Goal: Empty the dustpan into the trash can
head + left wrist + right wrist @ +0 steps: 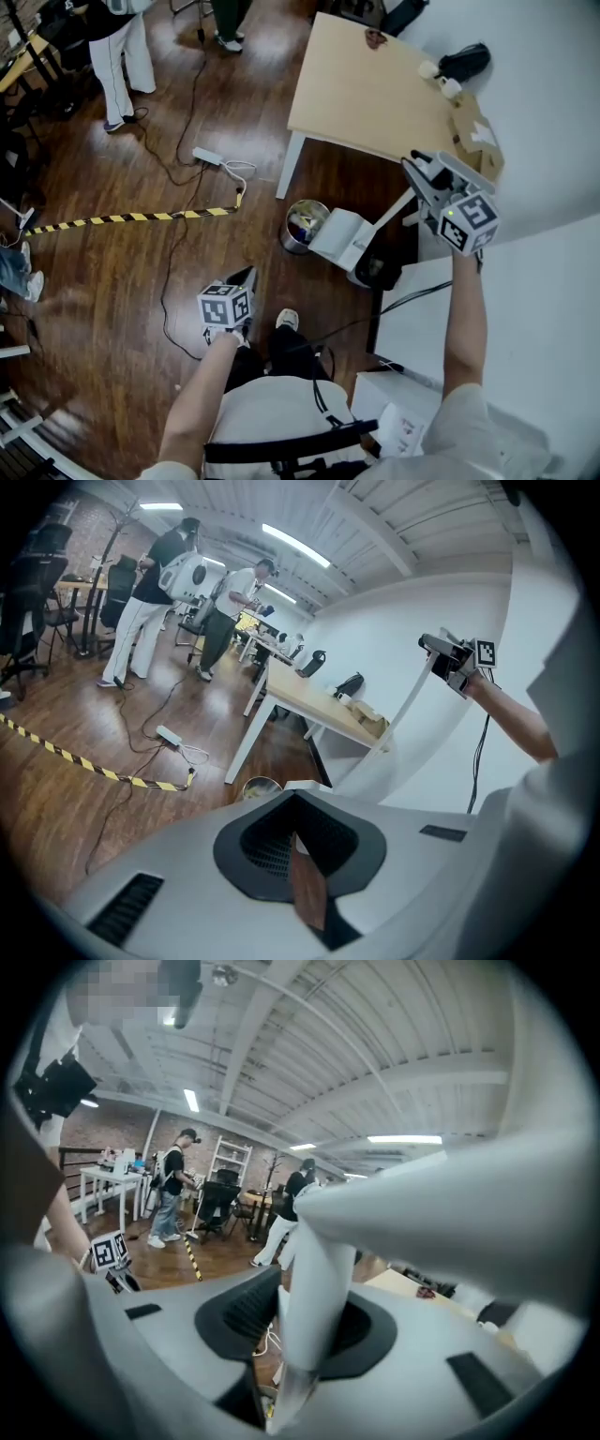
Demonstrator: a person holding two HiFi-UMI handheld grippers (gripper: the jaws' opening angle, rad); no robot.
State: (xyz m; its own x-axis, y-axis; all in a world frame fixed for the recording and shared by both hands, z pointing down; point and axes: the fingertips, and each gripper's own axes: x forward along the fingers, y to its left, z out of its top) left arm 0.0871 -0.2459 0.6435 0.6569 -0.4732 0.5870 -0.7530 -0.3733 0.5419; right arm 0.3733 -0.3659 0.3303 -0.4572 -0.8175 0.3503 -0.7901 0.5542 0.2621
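We find the right gripper (419,178) raised beside the table (366,103), its jaws clamped on the white handle (392,212) of the dustpan (339,239); the right gripper view confirms the grip, the handle passing between both jaws. The handle slopes down and to the left from the grip; the pan hangs tilted at its lower end, just beside the trash can (302,227) and overlapping its right rim as seen in the head view; we cannot tell whether the two touch. The trash can stands on the wood floor (141,281) near the table, with mixed scraps visible inside. The left gripper (242,281) is held low over the floor, well apart from the dustpan; its jaws meet at the tips, only a thin sliver of floor showing between them, and they hold nothing. A yellow-and-black tape (131,218) lies across the floor to the left.
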